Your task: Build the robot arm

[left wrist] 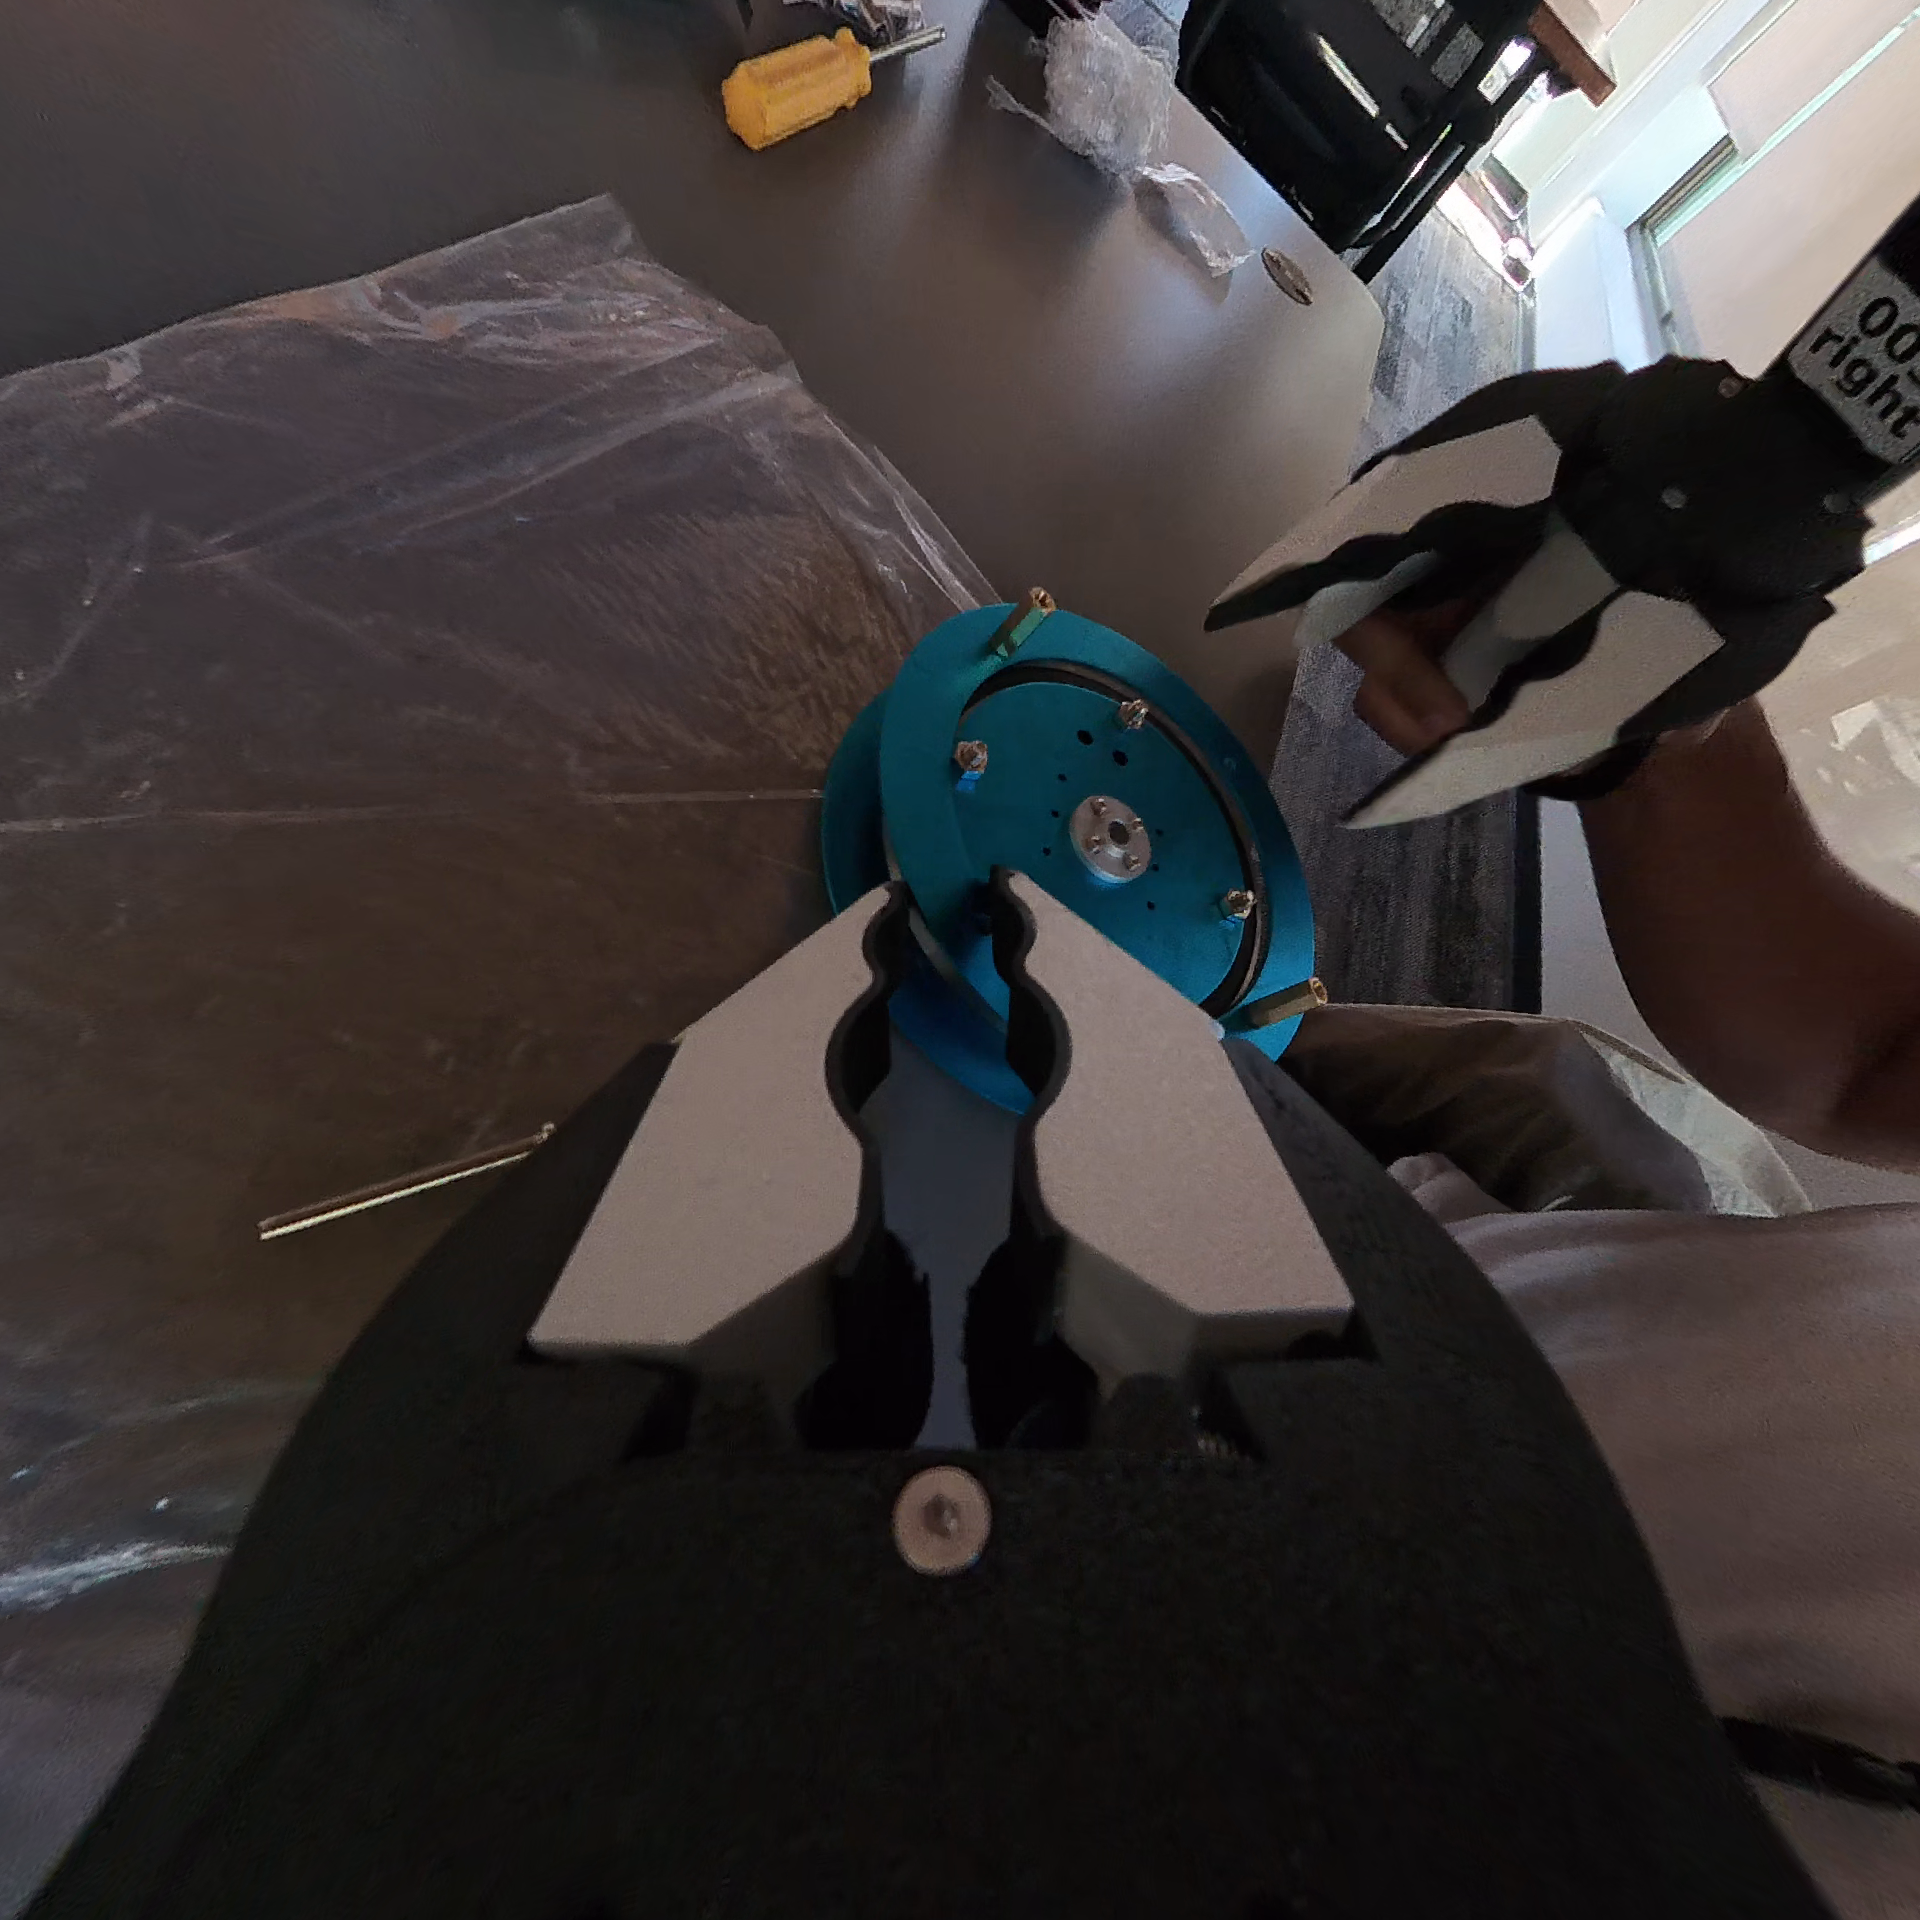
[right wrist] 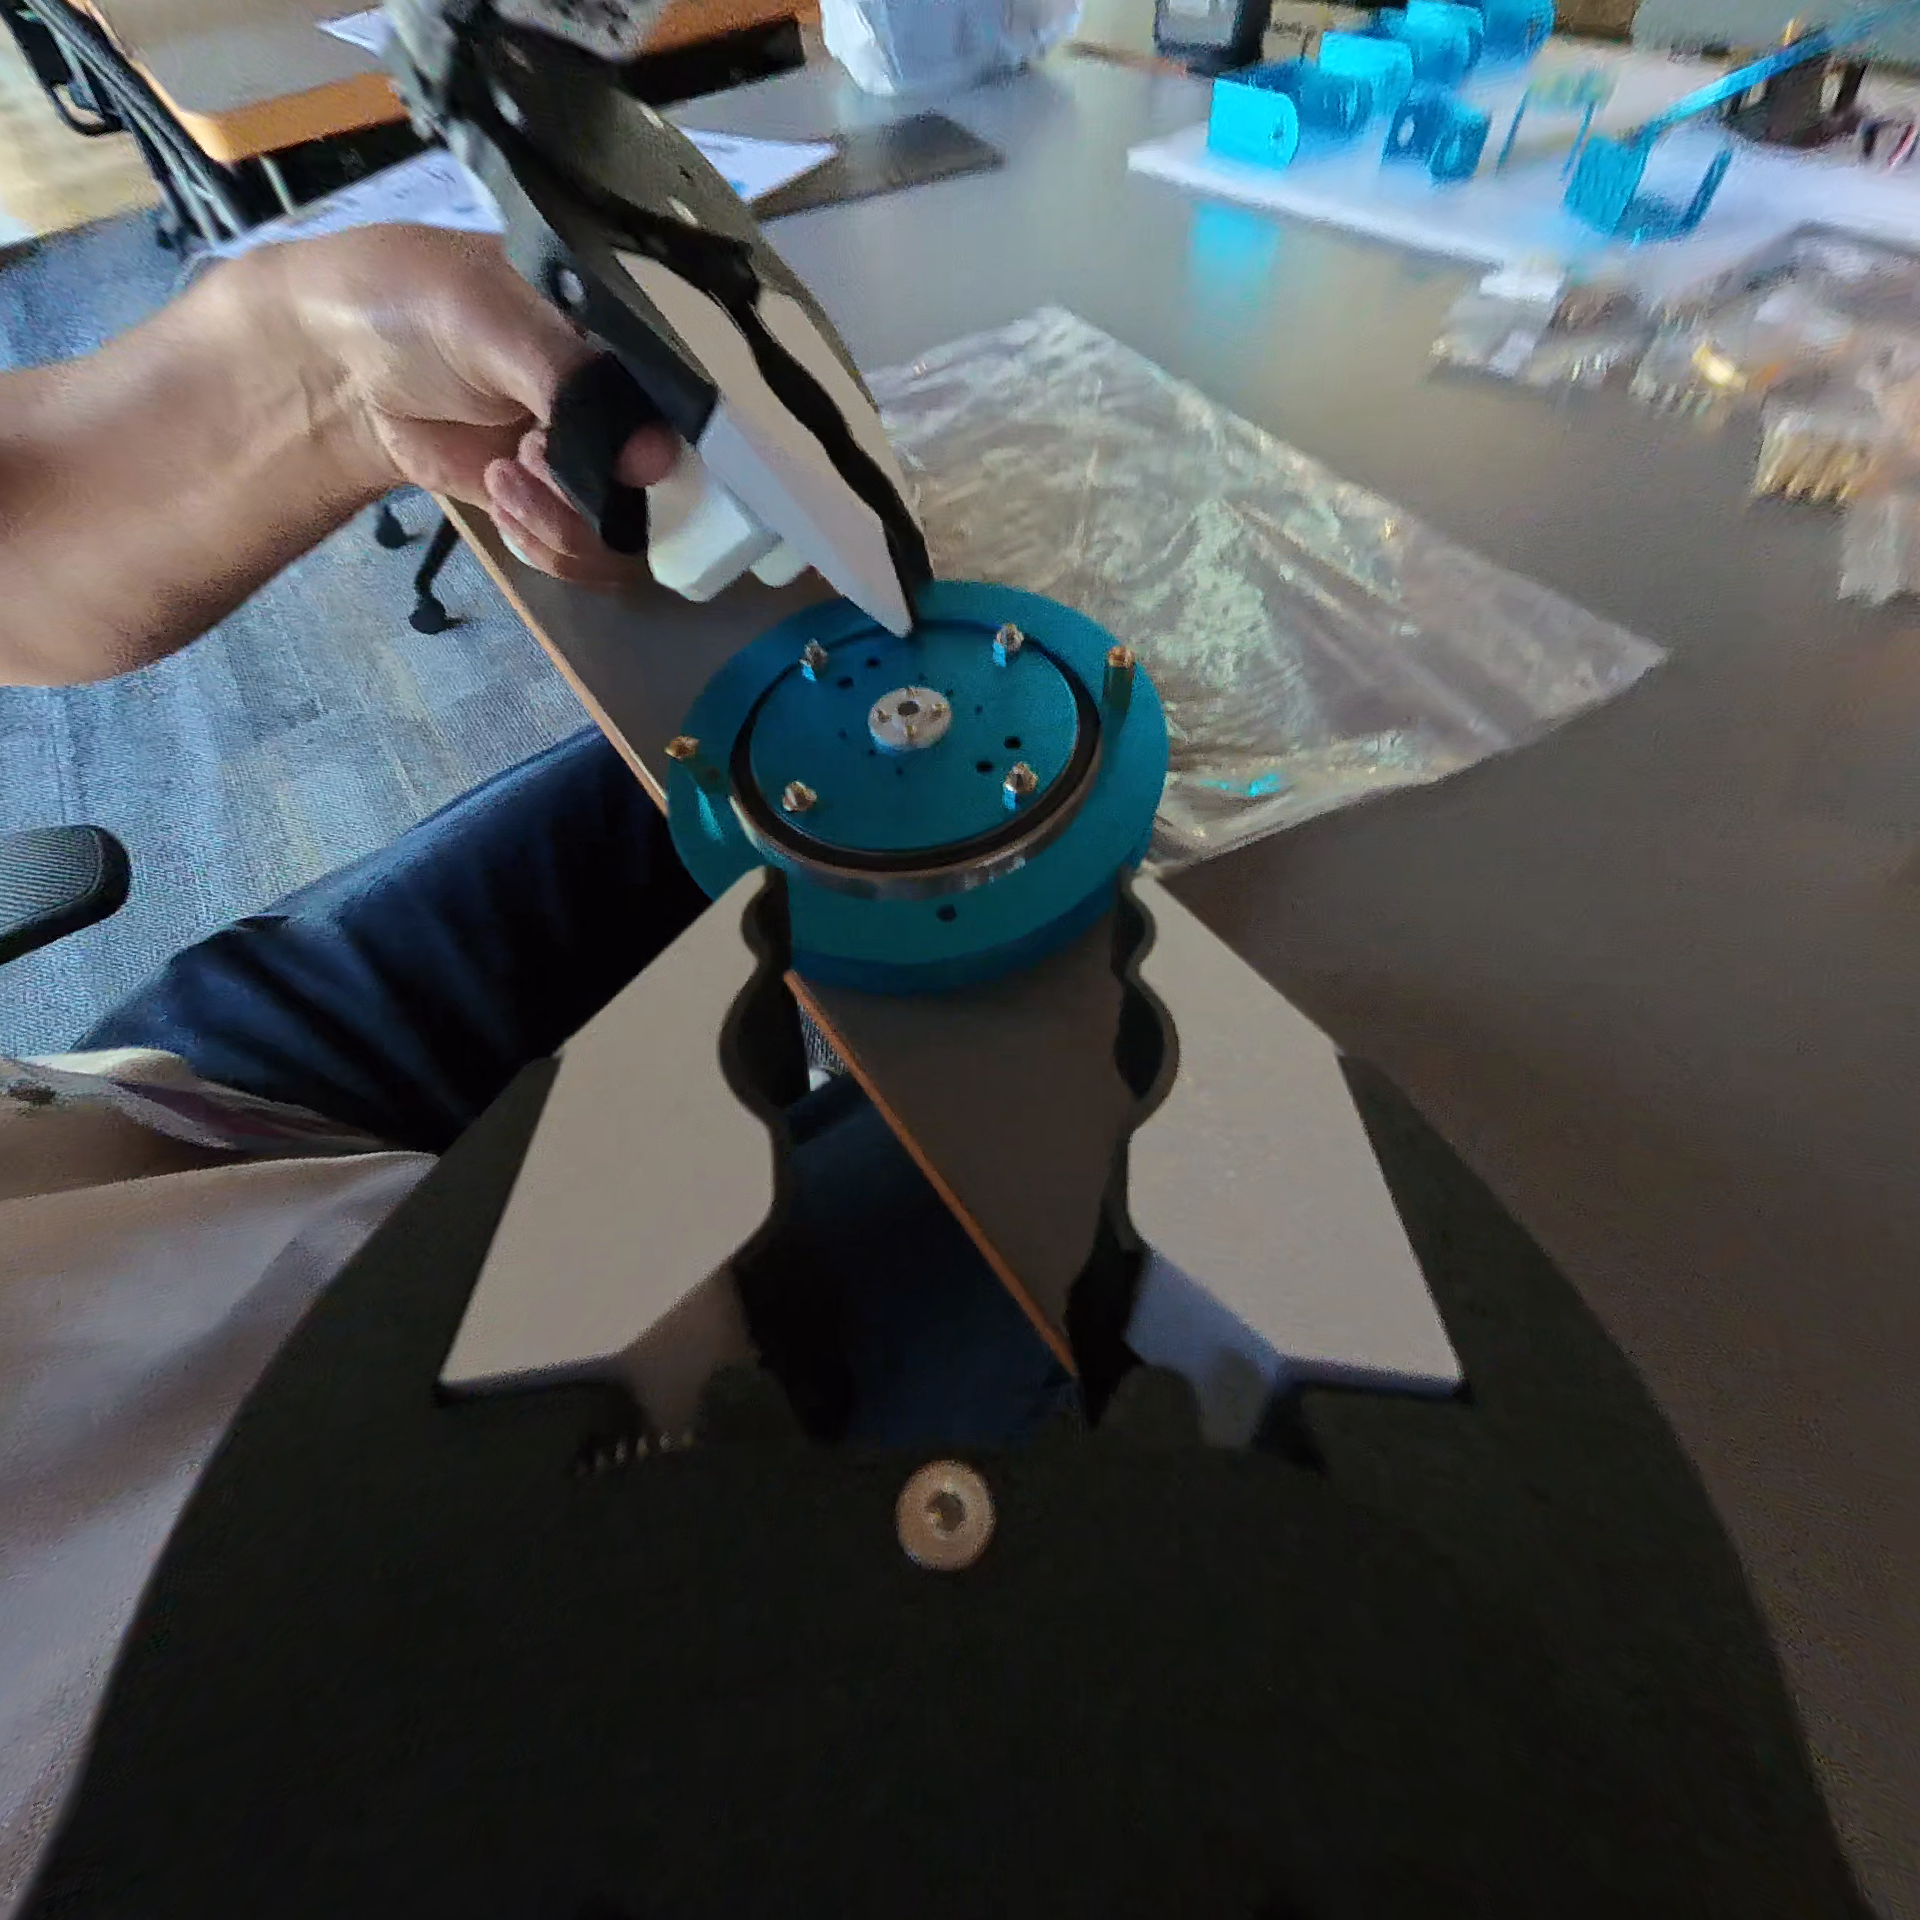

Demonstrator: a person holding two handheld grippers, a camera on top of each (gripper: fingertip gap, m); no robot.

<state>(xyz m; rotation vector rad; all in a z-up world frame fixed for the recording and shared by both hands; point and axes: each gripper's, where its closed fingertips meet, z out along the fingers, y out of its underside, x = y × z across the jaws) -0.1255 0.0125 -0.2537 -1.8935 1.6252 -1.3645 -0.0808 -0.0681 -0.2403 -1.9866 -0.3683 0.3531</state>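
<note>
The left gripper (left wrist: 945, 883) is clenched on the rim of the blue disc (left wrist: 1132, 831), which sits at the tabletop (right wrist: 1455, 1039) edge, partly over it. The right gripper (right wrist: 940, 894) is released, its jaws wide beside the disc. The disc looks like stiff, smooth metal, probably slippery and not light; the outer rim seems the safest hold, away from the brass posts (right wrist: 1120, 675). Behind lies a plastic bag (right wrist: 1195, 582).

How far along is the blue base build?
Done: the blue round base carries a silver hub, four short studs and two tall brass standoffs.
In hand: the left gripper pinches its rim; the right gripper is open, not touching.
Left: probably the blue brackets and bagged hardware lying loose farther back.
</note>
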